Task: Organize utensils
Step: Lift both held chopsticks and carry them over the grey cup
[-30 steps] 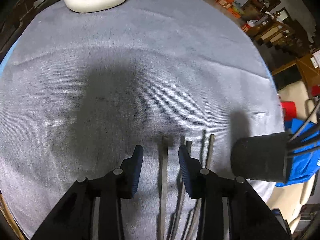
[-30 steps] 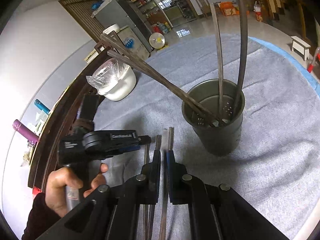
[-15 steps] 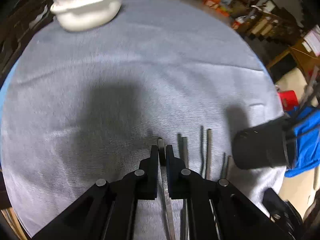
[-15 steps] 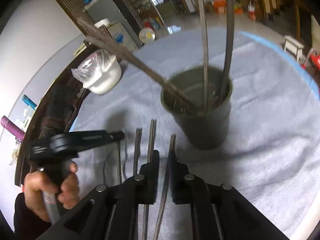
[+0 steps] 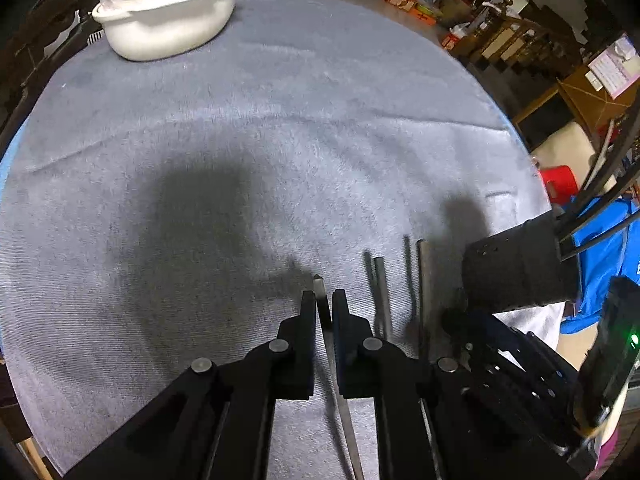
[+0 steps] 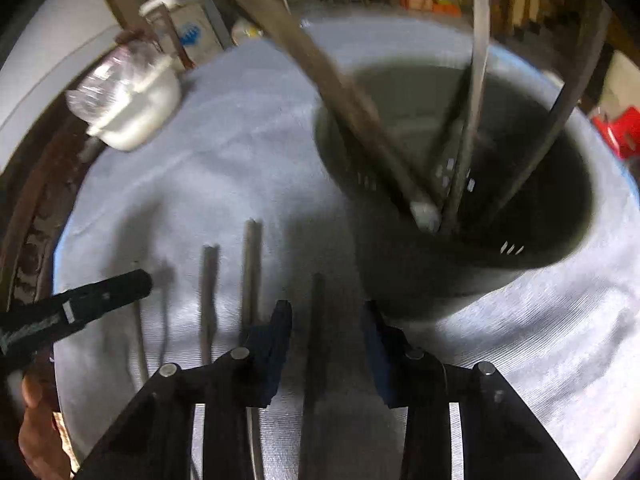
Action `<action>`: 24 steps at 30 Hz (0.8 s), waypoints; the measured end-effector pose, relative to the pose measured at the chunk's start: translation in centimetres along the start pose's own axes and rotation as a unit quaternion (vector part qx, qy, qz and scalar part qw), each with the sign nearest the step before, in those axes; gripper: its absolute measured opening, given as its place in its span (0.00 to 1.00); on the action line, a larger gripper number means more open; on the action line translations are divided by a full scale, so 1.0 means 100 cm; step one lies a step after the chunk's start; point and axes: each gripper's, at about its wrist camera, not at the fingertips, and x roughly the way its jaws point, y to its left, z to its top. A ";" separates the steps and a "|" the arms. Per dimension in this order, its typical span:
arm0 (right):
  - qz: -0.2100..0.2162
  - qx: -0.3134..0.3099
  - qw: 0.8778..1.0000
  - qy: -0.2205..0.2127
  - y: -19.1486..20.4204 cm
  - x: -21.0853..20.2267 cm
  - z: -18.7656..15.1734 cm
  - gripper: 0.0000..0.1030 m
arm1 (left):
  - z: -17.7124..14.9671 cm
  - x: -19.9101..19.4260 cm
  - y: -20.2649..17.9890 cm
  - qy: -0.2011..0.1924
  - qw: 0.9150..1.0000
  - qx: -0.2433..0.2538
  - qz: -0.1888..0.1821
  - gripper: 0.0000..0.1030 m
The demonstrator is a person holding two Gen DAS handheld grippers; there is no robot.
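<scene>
In the left wrist view my left gripper (image 5: 323,302) is shut on the handle of a flat metal utensil (image 5: 320,286) just over the grey cloth (image 5: 240,140). In the right wrist view my right gripper (image 6: 326,314) hangs low over the cloth with its jaws opening. A dark utensil handle (image 6: 316,320) lies between them, untouched by the pads. The dark holder cup (image 6: 420,276) stands just beyond, with several utensils leaning in it. Two more handles (image 6: 208,280) (image 6: 250,264) lie to the left, near the left gripper (image 6: 132,282).
A white bowl (image 5: 168,20) covered in clear plastic sits at the far edge of the round table. The holder cup (image 5: 516,268) stands to the right of the loose handles (image 5: 382,292). Furniture and a red stool (image 5: 558,184) lie beyond the table's right rim.
My left gripper closed on the utensil handle and rose a little. My right gripper dropped toward the cloth near the cup, and its jaws parted around a lying handle.
</scene>
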 end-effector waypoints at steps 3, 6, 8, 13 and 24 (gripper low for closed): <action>-0.013 -0.016 1.000 0.001 0.007 0.001 0.000 0.27 | 0.001 0.010 -0.001 0.015 1.000 0.002 0.002 0.08; -0.011 -0.029 1.000 0.004 0.010 0.002 -0.001 0.07 | 0.001 0.019 0.000 0.033 0.999 -0.003 0.009 0.08; -0.005 -0.028 1.000 -0.003 0.010 -0.002 -0.004 0.06 | 0.002 0.020 0.003 0.040 0.999 -0.009 0.011 0.09; 0.031 -0.026 0.999 -0.024 0.005 -0.028 -0.008 0.06 | 0.004 0.023 0.003 0.046 0.999 -0.020 0.017 0.10; 0.121 -0.017 0.987 -0.104 -0.018 -0.109 -0.016 0.06 | -0.012 -0.027 -0.019 -0.039 0.999 0.000 0.019 0.07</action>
